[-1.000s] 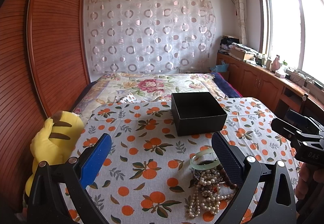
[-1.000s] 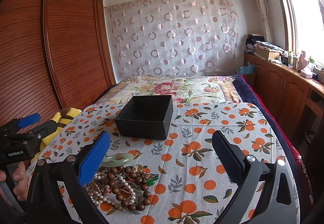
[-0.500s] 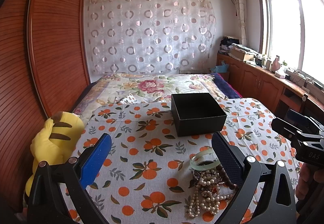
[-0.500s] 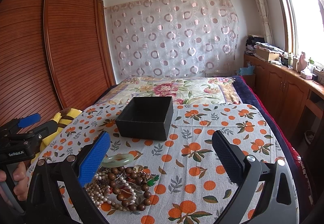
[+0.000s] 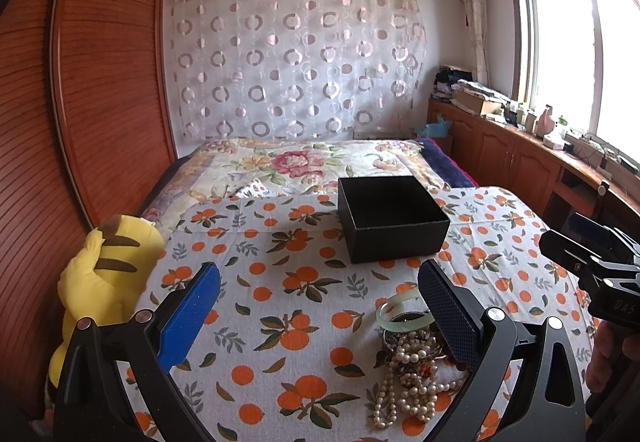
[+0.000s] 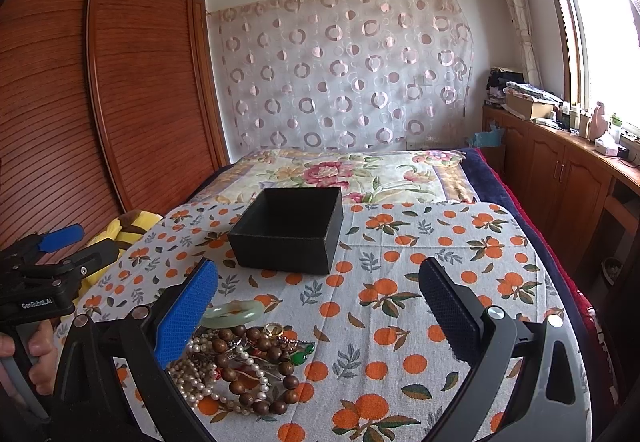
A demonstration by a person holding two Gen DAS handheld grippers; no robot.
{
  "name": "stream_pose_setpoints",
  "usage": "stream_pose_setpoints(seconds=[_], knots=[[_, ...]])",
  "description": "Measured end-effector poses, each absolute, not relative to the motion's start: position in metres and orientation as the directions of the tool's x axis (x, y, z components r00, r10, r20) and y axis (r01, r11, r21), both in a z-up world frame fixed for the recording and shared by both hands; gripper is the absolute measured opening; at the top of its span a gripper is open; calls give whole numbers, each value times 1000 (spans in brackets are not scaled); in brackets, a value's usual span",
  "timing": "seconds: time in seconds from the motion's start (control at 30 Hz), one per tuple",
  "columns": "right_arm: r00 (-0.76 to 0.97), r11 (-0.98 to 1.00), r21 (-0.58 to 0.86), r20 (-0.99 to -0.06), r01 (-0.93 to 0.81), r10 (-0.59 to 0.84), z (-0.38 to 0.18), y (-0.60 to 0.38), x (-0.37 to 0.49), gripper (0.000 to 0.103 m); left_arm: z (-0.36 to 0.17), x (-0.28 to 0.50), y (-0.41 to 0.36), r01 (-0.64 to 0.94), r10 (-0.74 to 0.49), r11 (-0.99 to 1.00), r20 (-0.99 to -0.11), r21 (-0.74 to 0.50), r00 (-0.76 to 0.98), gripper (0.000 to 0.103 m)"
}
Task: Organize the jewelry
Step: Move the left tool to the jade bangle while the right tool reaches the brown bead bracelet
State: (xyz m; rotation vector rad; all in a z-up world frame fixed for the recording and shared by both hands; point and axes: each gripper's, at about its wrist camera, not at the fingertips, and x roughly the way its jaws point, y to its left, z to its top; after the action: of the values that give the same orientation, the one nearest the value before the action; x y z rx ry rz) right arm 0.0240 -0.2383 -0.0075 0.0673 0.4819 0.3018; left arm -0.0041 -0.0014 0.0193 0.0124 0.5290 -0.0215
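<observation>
A pile of jewelry (image 6: pixel 236 370) lies on the orange-print cloth: white pearl strings (image 5: pixel 408 374), brown wooden beads (image 6: pixel 256 398), a pale green jade bangle (image 6: pixel 236 313), also in the left wrist view (image 5: pixel 400 312), and a green stone pendant (image 6: pixel 302 356). An open, empty black box (image 5: pixel 390 218) stands behind the pile, also in the right wrist view (image 6: pixel 292 230). My left gripper (image 5: pixel 320 316) is open and empty, left of the pile. My right gripper (image 6: pixel 320 316) is open and empty; its blue finger (image 6: pixel 188 318) hangs over the pile's left edge.
A yellow plush toy (image 5: pixel 100 282) sits at the cloth's left edge by the wooden wardrobe (image 5: pixel 100 82). A floral quilt (image 5: pixel 304 162) lies behind the box. Wooden cabinets (image 6: pixel 560 182) run along the right wall under the window.
</observation>
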Motion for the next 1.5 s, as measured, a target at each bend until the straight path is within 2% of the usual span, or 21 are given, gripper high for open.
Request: stream_pose_setpoints(seconds=[0.47, 0.67, 0.9, 1.23, 1.33, 1.5], knots=[[790, 939, 140, -511, -313, 339, -42, -239, 27, 101, -28, 26, -1, 62, -56, 998, -618, -12, 784, 96], [763, 934, 133, -545, -330, 347, -56, -237, 26, 93, -43, 41, -4, 113, -107, 993, -673, -35, 732, 96], [737, 926, 136, -570, -352, 364, -65, -234, 25, 93, -60, 64, -13, 187, -229, 972, -738, -140, 635, 96], [710, 917, 133, -595, -375, 376, -71, -231, 23, 93, -70, 87, -31, 262, -360, 931, -769, -256, 528, 95], [711, 917, 132, -594, -375, 376, -71, -231, 23, 93, -76, 95, -38, 267, -385, 920, -784, -286, 486, 87], [706, 916, 134, -598, -379, 380, -72, -230, 23, 93, -86, 103, -46, 264, -399, 914, -804, -309, 441, 79]])
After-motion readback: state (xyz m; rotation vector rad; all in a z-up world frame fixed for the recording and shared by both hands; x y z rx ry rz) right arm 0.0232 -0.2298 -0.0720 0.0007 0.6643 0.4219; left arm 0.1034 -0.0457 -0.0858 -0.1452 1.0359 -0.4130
